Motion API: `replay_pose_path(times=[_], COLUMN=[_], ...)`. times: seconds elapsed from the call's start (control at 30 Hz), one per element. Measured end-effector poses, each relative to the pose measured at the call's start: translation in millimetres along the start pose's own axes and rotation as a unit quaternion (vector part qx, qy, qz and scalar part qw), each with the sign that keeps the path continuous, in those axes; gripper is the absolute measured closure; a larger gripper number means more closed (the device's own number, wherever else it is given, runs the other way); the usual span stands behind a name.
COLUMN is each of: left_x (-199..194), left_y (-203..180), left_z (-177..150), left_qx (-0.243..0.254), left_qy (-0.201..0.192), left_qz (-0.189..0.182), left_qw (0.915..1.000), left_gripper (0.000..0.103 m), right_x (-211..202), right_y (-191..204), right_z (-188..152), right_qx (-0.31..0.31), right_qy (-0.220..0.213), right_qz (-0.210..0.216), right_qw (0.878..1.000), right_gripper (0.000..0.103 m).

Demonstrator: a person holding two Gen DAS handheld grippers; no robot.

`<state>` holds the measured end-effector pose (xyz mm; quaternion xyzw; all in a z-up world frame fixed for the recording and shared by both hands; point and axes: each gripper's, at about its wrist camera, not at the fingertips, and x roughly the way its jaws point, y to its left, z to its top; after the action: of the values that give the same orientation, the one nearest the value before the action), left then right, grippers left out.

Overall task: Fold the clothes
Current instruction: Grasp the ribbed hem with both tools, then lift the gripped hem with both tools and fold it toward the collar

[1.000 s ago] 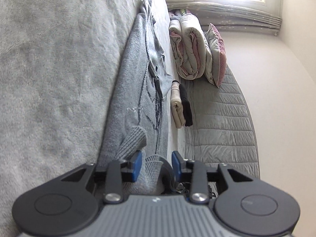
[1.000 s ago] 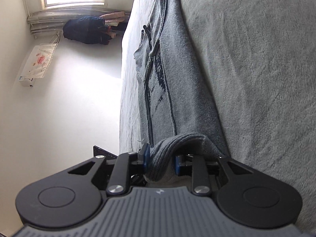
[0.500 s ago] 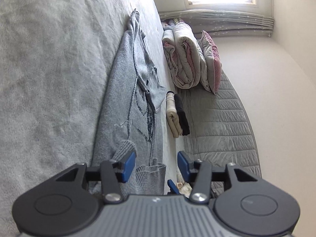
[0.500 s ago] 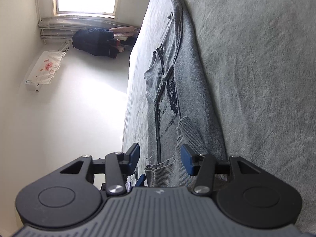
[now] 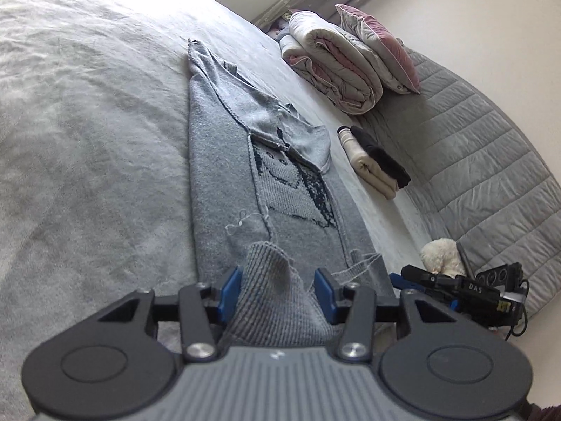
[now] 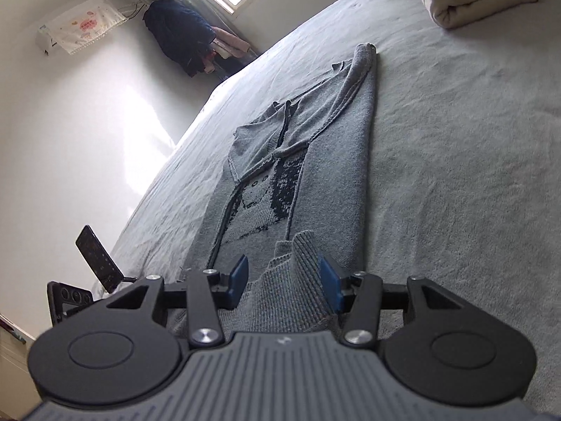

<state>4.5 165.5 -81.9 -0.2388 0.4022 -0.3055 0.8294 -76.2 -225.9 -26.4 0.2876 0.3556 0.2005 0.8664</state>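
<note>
Home bedroom, bed [image 5: 87, 140], folded duvet [image 5: 336, 66], pillow [image 5: 382, 45]

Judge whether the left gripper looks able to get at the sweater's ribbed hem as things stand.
Probably yes: the left gripper already has the ribbed hem of the grey sweater bunched between its parted blue pads, with nothing in the way.

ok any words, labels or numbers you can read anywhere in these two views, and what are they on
"DAS" in white letters on the black device at the bed's edge, left wrist view.
Small yellow sticker on that device: too small to read.
White cloth cover on the wall unit, right wrist view: pink print, too blurred to read.
Dark screen propped beside the bed: faint rows of marks, not readable.
Grey sweater: a dark knitted picture, no readable words.
</note>
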Motion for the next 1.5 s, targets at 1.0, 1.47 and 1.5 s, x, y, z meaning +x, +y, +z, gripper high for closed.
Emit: replay_pose_path(times=[1.0,1.47,1.5], left_x=[17,43,45], left_y=[25,35,37], left_z=[24,76,78], left_qx=[-0.122,-0.159,-0.163], left_qy=[0.013,-0.031,-0.037], left_qz=[-0.069,-0.089,-0.09], left_qw=[0.9901,0.9828,0.9817], left_gripper=[0.096,0.096,0.096], right_x=[29,35,36], right_y=[-17,-22,-23], right_z=[13,56,59], right_qx=[0.104,0.149,0.15], right_qy=[0.025,-0.011,-0.017], right_qz=[0.049,0.062,0.061], right_qw=[0.993,0.987,0.987], right_gripper=[0.092,0.092,0.092])
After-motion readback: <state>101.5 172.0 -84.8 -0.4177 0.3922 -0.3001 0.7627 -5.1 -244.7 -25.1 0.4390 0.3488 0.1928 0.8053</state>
